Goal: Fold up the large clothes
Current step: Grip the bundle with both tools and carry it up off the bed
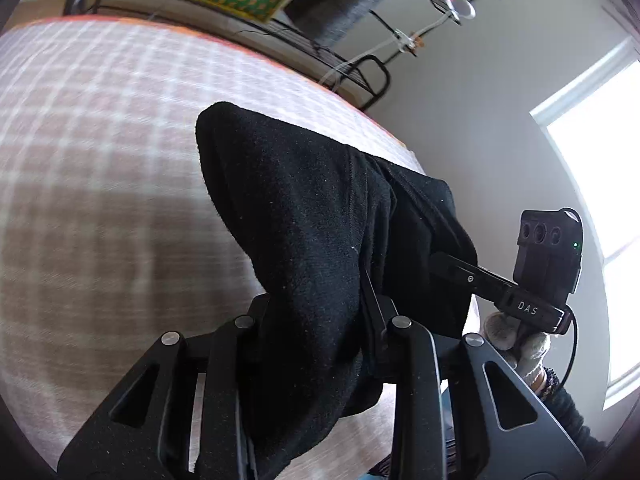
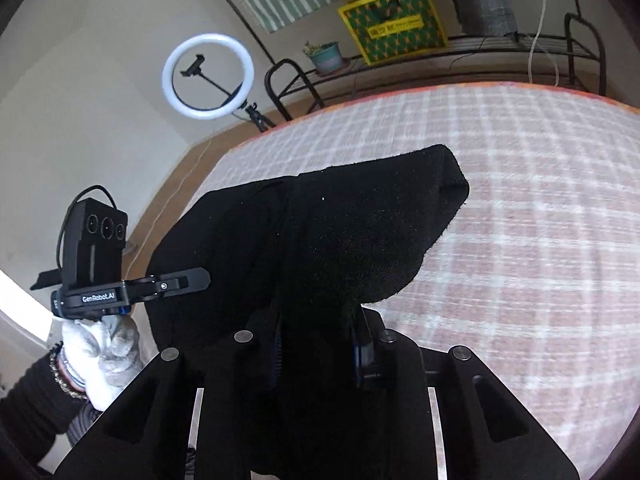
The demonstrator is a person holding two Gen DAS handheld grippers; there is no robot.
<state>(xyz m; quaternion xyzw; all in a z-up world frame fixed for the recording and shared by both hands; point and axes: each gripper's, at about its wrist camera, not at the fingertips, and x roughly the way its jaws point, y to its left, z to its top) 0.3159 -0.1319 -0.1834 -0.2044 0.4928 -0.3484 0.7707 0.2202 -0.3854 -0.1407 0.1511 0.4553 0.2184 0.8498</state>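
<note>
left tool (image 1: 316,320) tips: buried in the black garment (image 1: 304,216); pads not visible.
right tool (image 2: 320,332) tips: covered by the same garment; only a blue strip shows beside one finger.
garment: lower part runs off the bottom edge in both views; its kind cannot be told.
bed (image 1: 100,168): checked cover smeared by blur; near side hidden behind the tools.
yellow-green box (image 2: 394,20): printing too small to read; top cut off in the left view.
window (image 1: 600,216): washed out white.
gloved hand (image 2: 102,352): arm runs past the frame's edge.
</note>
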